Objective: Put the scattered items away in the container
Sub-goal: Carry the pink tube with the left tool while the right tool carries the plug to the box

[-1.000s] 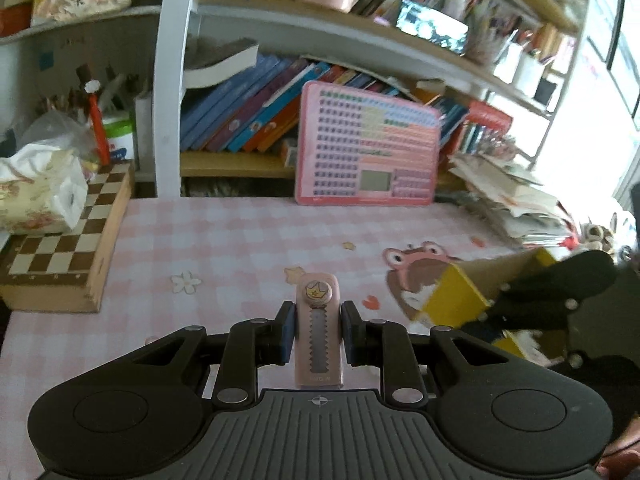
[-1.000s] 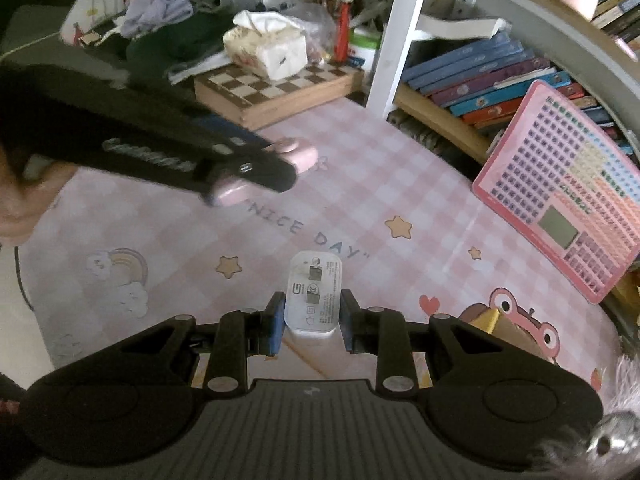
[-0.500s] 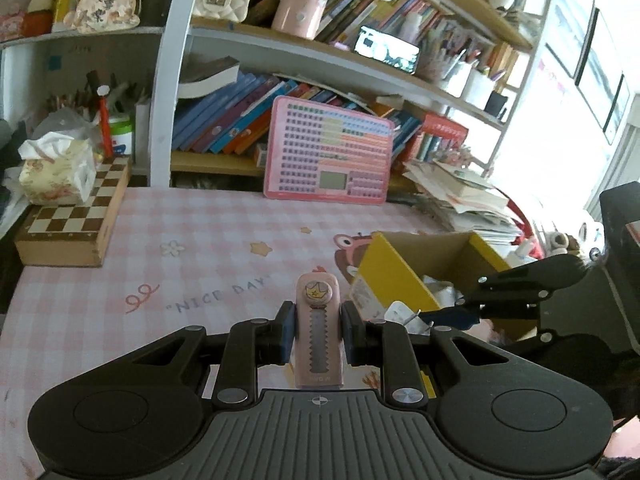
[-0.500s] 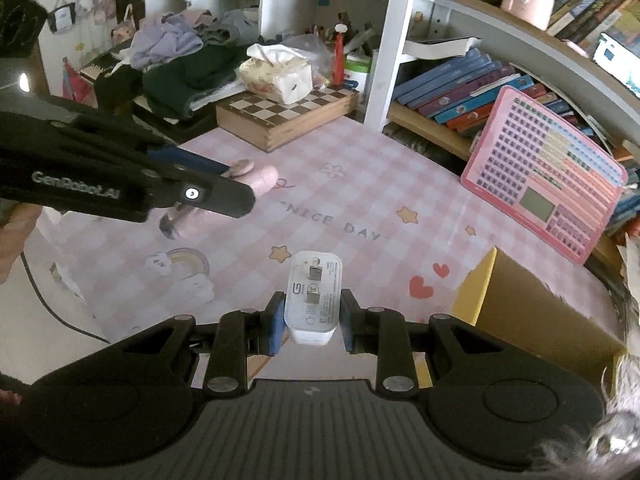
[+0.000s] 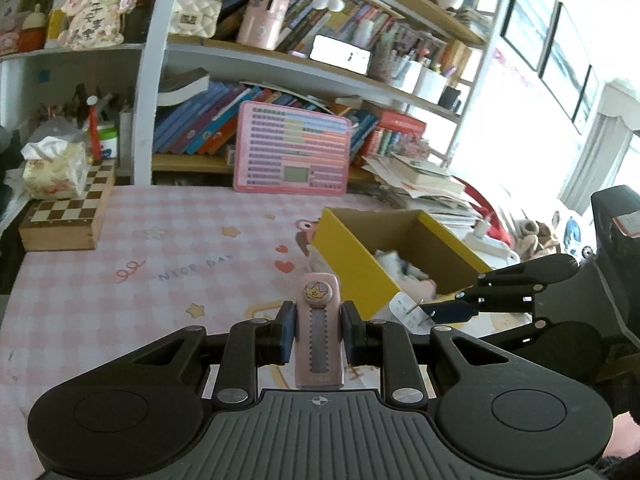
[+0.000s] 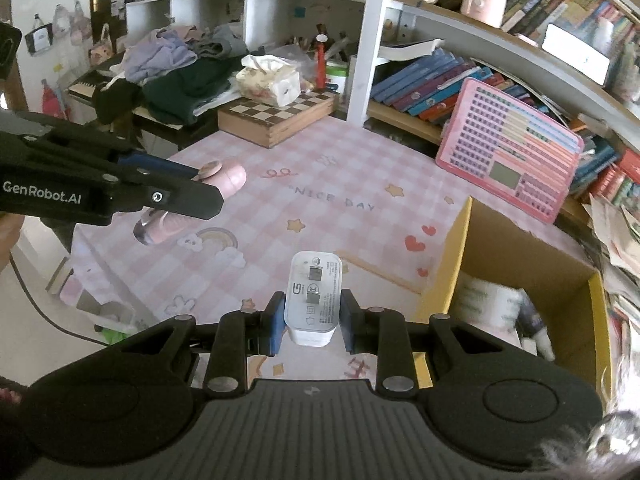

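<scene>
Left wrist view: both grippers carry items above the pink checked table (image 5: 120, 240)

The yellow cardboard box (image 5: 356, 264) sits open at the table's right, already holding small things. The left gripper (image 5: 318, 330) clamps a pink utility knife (image 5: 319, 332) near the box's left wall; the right gripper (image 6: 313, 320) clamps a white charger (image 6: 313, 296), just left of the box

Crowded bookshelves (image 5: 280, 92) behind desk; bright window (image 5: 532, 128) right

Black ribbed tongs (image 5: 316, 330), blue pads (image 6: 276, 326), silver screws, white "GenRobot.AI" lettering on side
</scene>
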Action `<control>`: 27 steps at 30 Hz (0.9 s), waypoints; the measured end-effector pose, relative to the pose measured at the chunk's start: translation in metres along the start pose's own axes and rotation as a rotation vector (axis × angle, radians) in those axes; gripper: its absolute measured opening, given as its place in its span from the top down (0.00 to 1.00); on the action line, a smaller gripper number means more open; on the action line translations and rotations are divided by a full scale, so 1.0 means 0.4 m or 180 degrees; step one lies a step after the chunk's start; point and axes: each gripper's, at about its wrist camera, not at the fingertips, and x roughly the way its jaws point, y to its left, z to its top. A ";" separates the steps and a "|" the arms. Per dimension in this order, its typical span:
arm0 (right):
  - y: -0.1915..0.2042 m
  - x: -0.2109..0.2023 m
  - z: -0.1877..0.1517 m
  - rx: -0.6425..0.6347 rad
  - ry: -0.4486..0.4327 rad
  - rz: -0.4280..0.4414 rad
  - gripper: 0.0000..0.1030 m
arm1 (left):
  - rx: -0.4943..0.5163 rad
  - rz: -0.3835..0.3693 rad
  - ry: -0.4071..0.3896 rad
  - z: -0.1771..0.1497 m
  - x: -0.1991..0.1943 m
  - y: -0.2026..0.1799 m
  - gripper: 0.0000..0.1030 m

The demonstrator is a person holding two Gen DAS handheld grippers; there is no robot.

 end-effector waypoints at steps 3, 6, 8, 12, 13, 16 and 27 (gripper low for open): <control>0.007 -0.028 -0.025 0.0083 -0.0015 -0.0050 0.75 | 0.0030 -0.0050 -0.0007 -0.013 -0.014 -0.021 0.78; 0.008 -0.059 -0.054 0.0196 -0.0039 -0.0115 0.75 | 0.0069 -0.0116 0.0008 -0.026 -0.023 -0.044 0.78; 0.006 -0.081 -0.077 0.0293 -0.0056 -0.0162 0.75 | 0.0097 -0.0163 0.0029 -0.035 -0.024 -0.061 0.78; -0.006 -0.120 -0.124 0.0535 -0.0099 -0.0259 0.75 | 0.0139 -0.0264 0.0076 -0.052 -0.021 -0.095 0.78; -0.011 -0.128 -0.135 0.0595 -0.0101 -0.0281 0.75 | 0.0152 -0.0290 0.0089 -0.055 -0.019 -0.104 0.78; -0.020 -0.145 -0.168 0.0741 -0.0062 -0.0340 0.75 | 0.0199 -0.0370 0.0136 -0.062 -0.009 -0.125 0.78; -0.083 -0.204 -0.263 0.1088 0.0027 -0.0639 0.75 | 0.0414 -0.0614 0.0268 -0.059 0.058 -0.214 0.78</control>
